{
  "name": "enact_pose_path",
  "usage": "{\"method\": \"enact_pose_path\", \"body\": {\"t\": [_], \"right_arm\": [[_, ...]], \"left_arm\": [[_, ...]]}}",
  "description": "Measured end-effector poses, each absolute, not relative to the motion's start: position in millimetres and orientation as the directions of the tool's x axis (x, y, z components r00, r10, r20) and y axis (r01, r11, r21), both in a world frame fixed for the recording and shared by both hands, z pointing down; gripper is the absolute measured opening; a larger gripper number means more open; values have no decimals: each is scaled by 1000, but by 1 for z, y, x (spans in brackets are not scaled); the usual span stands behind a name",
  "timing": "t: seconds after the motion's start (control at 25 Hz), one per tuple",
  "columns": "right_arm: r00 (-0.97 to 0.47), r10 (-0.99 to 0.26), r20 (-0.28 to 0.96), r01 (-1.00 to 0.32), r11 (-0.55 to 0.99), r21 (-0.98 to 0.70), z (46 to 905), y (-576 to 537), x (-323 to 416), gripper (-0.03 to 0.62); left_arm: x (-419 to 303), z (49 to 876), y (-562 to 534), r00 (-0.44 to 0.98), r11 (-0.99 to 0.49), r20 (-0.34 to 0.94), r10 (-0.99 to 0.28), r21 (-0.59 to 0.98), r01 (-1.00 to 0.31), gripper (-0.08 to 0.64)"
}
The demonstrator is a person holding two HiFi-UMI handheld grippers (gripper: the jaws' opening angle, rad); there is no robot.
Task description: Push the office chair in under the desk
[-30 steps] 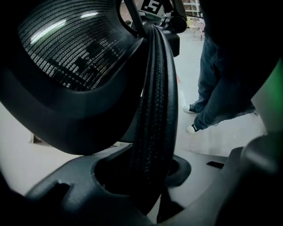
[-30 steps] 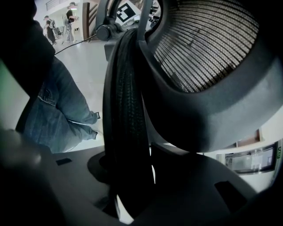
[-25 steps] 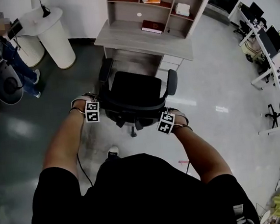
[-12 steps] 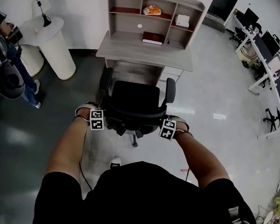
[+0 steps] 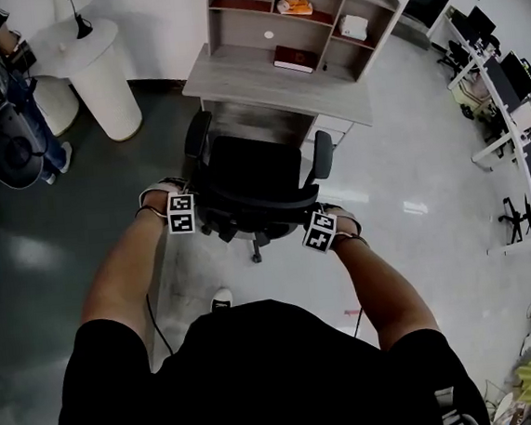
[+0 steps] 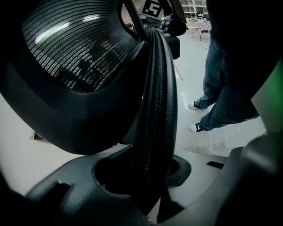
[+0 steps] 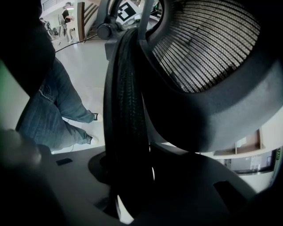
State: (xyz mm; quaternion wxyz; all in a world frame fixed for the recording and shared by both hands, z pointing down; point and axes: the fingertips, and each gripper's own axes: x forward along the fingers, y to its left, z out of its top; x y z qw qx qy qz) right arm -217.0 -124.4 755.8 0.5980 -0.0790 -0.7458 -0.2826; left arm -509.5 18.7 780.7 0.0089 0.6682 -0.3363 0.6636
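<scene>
Office chair: the black office chair stands on the grey floor in front of the desk and faces it; in the head view the front of the seat comes up to the desk edge, and the backrest is outside, on the person's side; I cannot tell if the seat is under the top
Desk: light grey wood, against the wall, with a shelf unit on it; a red book lies on the lower shelf
Left gripper: the left gripper is at the left side of the backrest and points steeply down; its fingers are closed on the ribbed rim of the backrest, and the mesh is left of the rim
Right gripper: the right gripper is at the right side of the backrest; its fingers grip the same ribbed rim, with the mesh on the right of it
Person: both forearms reach forward to the chair; the legs in jeans show behind the rim
Around: a white round stand is left of the desk, and another person is beside it
</scene>
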Motion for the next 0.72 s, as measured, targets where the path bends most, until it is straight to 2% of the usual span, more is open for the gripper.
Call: {"method": "enact_pose_path", "body": {"t": [0.72], "right_arm": [[-276, -227, 934, 438, 835, 333, 758, -169, -294, 160]], "left_arm": [[-587, 781, -26, -115, -774, 894, -433, -434, -460, 129]]}}
